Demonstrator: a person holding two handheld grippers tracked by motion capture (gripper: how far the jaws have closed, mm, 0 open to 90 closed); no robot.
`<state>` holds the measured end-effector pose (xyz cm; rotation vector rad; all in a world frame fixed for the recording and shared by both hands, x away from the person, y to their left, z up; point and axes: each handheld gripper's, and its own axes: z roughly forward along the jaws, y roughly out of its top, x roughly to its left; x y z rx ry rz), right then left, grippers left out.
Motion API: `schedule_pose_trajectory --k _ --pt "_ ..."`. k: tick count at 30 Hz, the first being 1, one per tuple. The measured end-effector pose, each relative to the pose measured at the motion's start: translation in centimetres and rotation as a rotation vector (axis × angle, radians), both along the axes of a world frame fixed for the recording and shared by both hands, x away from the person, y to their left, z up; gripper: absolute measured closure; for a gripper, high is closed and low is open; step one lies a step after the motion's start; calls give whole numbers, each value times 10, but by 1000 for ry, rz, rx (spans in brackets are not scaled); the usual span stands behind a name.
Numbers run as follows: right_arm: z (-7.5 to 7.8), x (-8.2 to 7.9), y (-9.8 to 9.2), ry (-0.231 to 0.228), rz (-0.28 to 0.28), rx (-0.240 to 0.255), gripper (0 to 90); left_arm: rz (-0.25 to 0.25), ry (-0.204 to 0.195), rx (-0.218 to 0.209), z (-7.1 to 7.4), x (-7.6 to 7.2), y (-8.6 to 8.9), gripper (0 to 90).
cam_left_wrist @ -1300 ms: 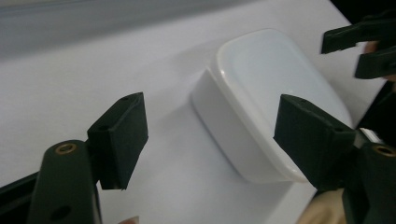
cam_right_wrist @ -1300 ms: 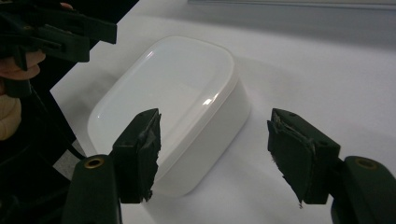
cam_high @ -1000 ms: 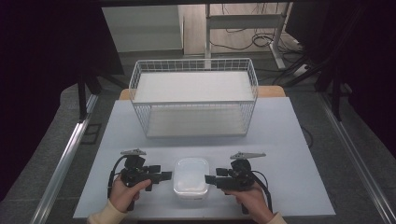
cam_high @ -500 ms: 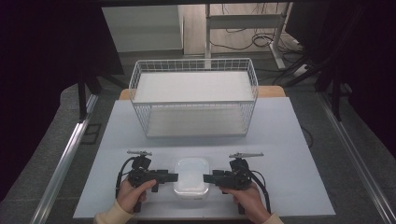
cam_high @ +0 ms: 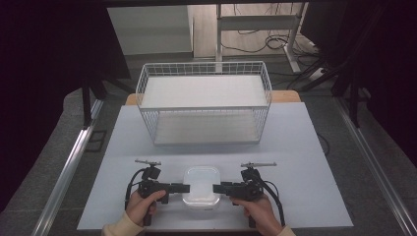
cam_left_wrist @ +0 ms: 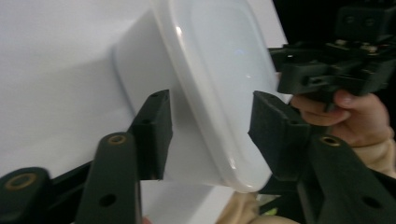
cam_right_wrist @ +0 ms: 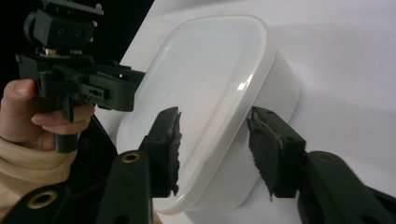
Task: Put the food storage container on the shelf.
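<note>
Both grippers have been brought in against the short sides of the container since the earlier frames, and their jaws have just been closing, with the container's rim between them; the wire basket at the far half of the table is seen unmoved and nothing is seen inside it; the white lidded container is found near the front edge, resting on the tabletop between the two hands; the left gripper is set at its left side and the right gripper at its right; in the left gripper view the jaws are seen astride the lid edge, one above and one below, and whether the pads are pressed on it cannot be told; the same is seen in the right gripper view, a small gap appearing beside each pad; the grasp is judged to be nearly made, while the lift and any carry toward the basket are left to be done; no brand, label or writing can be read on the container, the basket or the grippers.
</note>
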<state>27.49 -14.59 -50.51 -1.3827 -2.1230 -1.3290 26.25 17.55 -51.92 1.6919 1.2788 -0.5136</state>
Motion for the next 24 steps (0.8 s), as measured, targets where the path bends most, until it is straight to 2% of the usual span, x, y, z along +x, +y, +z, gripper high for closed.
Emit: schedule_pose_trajectory --k 2,4,6,8,11,20,24 --pt "0 0 -1 9 -8 2 582 12 -6 10 0 -1 0 536" --pt "-1 0 -4 22 -22 16 633 26 -7 0 0 -2 2 594" --pt "-1 1 -5 30 -25 21 639 33 -5 -4 0 -2 2 606" --pt "-3 1 -7 55 -33 49 659 40 -24 -1 2 -4 3 653" --pt "-3 1 -8 58 -35 57 667 41 -27 -4 3 -5 4 676" --pt "2 -2 -11 35 -34 74 715 44 -58 -10 9 -8 6 722" --pt "5 -5 -11 9 -31 69 731 44 -66 -10 10 -9 6 733"
